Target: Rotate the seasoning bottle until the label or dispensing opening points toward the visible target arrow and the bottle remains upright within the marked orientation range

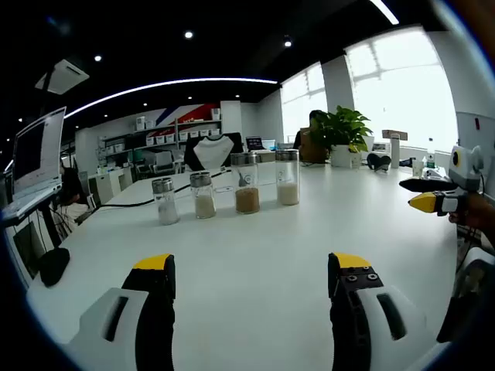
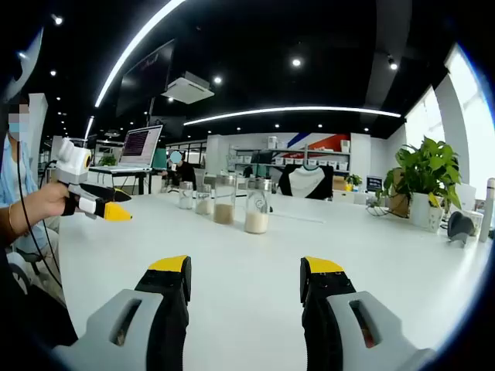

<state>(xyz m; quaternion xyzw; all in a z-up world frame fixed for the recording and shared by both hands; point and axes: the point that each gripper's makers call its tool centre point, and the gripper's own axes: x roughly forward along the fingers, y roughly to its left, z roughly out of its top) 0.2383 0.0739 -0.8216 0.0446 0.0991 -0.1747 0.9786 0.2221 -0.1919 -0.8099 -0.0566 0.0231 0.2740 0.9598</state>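
Note:
Four glass seasoning bottles with metal caps stand upright in a row on the white table (image 1: 255, 247). In the left gripper view they run from a small shaker (image 1: 165, 201) and a second small one (image 1: 203, 195) to a taller jar of brown powder (image 1: 247, 183) and a taller jar of pale grains (image 1: 287, 177). The same row appears in the right gripper view, with the pale-grain jar (image 2: 256, 205) nearest. My left gripper (image 1: 252, 267) is open and empty, well short of the row. My right gripper (image 2: 247, 267) is also open and empty, and far from the bottles.
A laptop (image 1: 39, 162) on a stand sits at the table's left end, with a black mouse (image 1: 54, 263) beside it. A black cable (image 1: 147, 202) runs behind the bottles. A potted plant (image 1: 344, 131) stands at the far right. A person's hand (image 2: 39, 202) holds the left gripper.

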